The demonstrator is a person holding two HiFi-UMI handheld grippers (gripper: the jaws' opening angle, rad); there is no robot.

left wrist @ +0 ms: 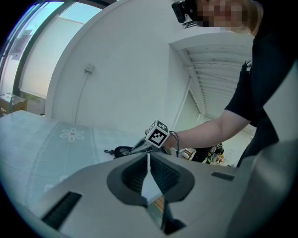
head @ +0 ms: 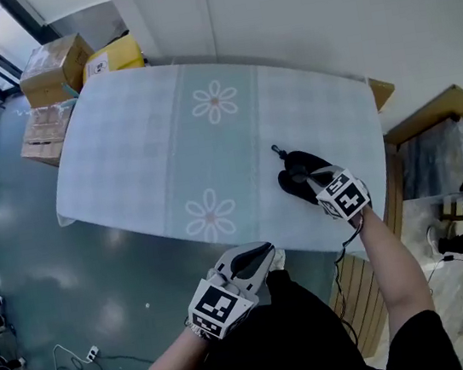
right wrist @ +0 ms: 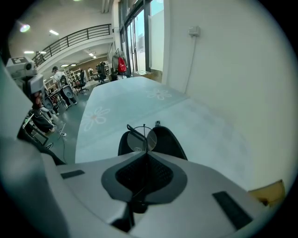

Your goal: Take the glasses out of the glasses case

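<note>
A black glasses case (head: 293,177) lies open on the light blue flowered tablecloth (head: 165,146), near the table's right side. My right gripper (head: 307,181) hovers just over it. In the right gripper view the right gripper (right wrist: 145,151) is shut on thin wire-framed glasses (right wrist: 141,137), whose round lenses stand just above the open case (right wrist: 166,141). My left gripper (head: 266,255) is shut and holds nothing, off the table's near edge by the person's body. In the left gripper view the left gripper (left wrist: 149,155) points toward the case (left wrist: 122,150) and the right hand.
Cardboard boxes (head: 55,68) and a yellow box (head: 113,58) stand on the floor beyond the table's far left corner. A wooden shelf unit (head: 448,160) is to the right. A white wall (head: 318,12) runs close behind the table.
</note>
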